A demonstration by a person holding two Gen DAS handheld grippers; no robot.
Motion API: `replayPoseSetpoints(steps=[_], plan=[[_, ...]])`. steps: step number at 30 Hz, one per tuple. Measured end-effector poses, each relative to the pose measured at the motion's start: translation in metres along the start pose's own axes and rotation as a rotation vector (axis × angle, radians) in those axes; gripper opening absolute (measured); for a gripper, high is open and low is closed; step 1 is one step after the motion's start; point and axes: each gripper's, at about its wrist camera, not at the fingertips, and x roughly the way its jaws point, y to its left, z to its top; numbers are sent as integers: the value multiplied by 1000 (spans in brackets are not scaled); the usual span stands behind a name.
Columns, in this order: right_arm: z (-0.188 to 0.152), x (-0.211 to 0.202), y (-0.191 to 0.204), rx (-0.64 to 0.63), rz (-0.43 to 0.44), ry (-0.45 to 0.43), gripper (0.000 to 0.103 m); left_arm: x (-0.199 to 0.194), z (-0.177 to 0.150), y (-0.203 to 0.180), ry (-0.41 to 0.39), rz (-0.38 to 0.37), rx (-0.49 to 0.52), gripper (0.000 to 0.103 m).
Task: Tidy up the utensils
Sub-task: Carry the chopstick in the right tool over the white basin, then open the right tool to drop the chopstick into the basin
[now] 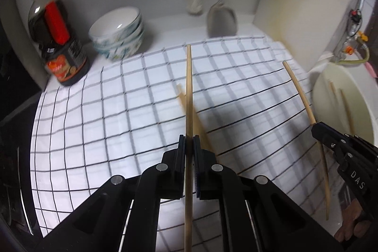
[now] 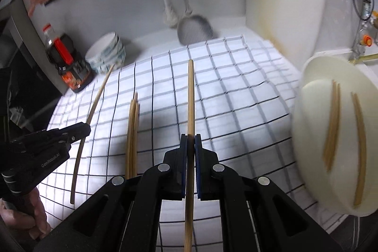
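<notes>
- The left tool [image 1: 189,141], black with blue pads, is clamped on one pale bamboo chopstick [image 1: 188,91]; the stick runs straight forward between the pads, lifted above the cloth.
- The right tool [image 2: 191,139], of the same make, is pinched tight on a second bamboo chopstick [image 2: 191,98], which also points forward over the cloth.
- From the right wrist view the left tool and its stick show at the left edge; from the left wrist view the right tool shows at the right edge, just beside the tub.
- A small bundle of loose bamboo chopsticks [image 2: 132,131] lies on the white black-checked cloth [image 2: 236,91] covering the table, between the two tools; three or so, the exact number hard to tell.
- The round cream plastic tub [image 2: 314,110] at the right holds bamboo chopsticks [image 2: 333,124] in two groups; about four, blurred.
- Far left stand one dark sauce bottle with a red cap [image 1: 57,39] and a stack of white patterned bowls [image 1: 118,32], three or so.
- One grey metal spatula [image 1: 222,18] hangs against the back wall.
</notes>
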Motion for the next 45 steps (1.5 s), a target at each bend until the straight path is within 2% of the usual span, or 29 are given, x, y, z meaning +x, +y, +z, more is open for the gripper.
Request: replayPoseSetpoints(steps=[6,9,15,22,28,35,45], plan=[[10,-38,-32,24,-21,-66,6,-23,20,-50,-49,-72,54,7],[14,-57,-62,57,-54,-100,6,-30,29,-76,-65,-111,83,7],[17,-86,-131,151,-123,-143,6,-39,52,-155,-92,-220,171,7],[9,-99,-204,253,-199,-148,6,-22,72,-242,-75,-322,261,7],[4,-92,-250,335,-225,-131,6,3,71,-303,-30,-365,342,7],[1,-73,-276,395,-230,-87,6,34,62,-340,40,-360,405,7],[-3,-45,-291,427,-236,-9,6,68,52,-354,123,-339,427,7]])
